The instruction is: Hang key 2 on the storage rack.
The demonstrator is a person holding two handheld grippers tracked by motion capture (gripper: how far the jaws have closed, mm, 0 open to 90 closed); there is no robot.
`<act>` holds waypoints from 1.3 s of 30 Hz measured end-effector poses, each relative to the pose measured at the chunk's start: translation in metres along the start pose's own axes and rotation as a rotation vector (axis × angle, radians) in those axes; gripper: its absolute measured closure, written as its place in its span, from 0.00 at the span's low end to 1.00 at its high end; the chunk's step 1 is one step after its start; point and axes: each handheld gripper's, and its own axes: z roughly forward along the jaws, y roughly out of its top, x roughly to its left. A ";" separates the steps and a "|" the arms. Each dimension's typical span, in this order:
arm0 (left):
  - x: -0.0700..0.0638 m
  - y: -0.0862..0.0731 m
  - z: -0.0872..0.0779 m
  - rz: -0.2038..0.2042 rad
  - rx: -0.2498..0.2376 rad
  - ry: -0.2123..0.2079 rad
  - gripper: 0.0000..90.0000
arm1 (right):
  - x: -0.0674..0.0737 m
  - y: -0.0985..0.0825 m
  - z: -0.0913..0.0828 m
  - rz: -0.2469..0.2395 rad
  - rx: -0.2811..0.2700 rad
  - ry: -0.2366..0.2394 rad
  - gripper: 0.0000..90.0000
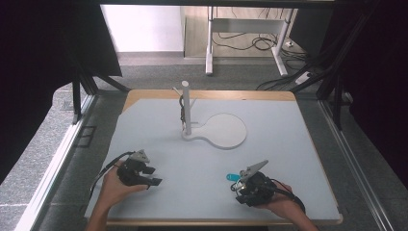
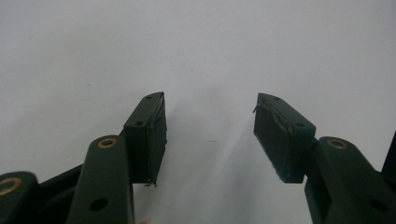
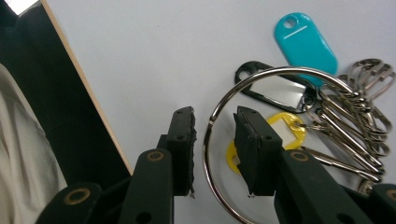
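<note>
A large metal key ring (image 3: pixel 280 70) lies flat on the grey table and carries a teal tag (image 3: pixel 306 44), a black-framed tag (image 3: pixel 275 91), a yellow tag (image 3: pixel 287 128) and several small split rings (image 3: pixel 364 102). My right gripper (image 3: pixel 214 114) points down at it, with the ring's left arc between its jaws; a gap shows on both sides of the wire. In the high view the right gripper (image 1: pixel 239 186) is at the front right, beside the teal tag (image 1: pixel 233 177). My left gripper (image 1: pixel 153 175) rests at the front left; in its own view the left gripper (image 2: pixel 210 116) stands open over bare table.
A white stand with an upright post (image 1: pixel 186 108) and a round base (image 1: pixel 226 131) sits at the middle back; something dark hangs on its side peg (image 1: pixel 182 110). The table's wooden front edge (image 3: pixel 88 93) runs close to the right gripper.
</note>
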 end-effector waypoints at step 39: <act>0.002 -0.010 0.003 -0.027 -0.002 -0.015 0.49 | -0.015 0.012 0.000 0.106 0.007 0.060 0.97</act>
